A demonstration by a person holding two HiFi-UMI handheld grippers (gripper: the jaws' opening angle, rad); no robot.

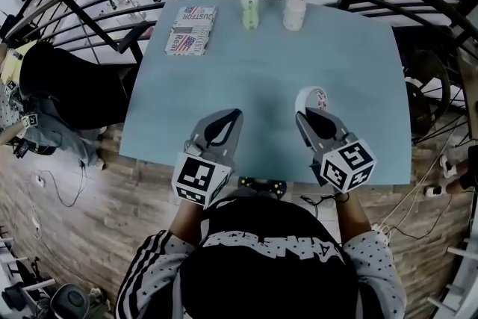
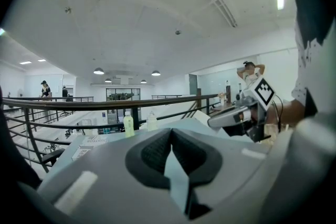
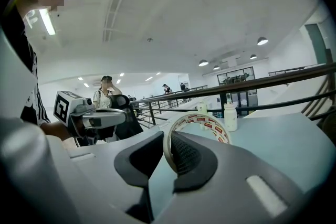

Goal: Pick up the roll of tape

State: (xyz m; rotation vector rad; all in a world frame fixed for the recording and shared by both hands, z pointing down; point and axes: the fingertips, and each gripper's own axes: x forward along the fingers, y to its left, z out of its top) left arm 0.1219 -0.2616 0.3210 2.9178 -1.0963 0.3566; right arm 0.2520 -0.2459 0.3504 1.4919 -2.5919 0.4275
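The roll of tape stands on edge right of centre in the head view, its wall pinched between the narrow-set jaws of the right gripper over the pale blue table. Left of it, the left gripper has its jaw tips together on nothing. Two bottles and a printed box sit near the table's top edge.

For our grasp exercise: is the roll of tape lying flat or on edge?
On edge: the roll of tape is an upright ring, wall pinched between the jaws of the right gripper.
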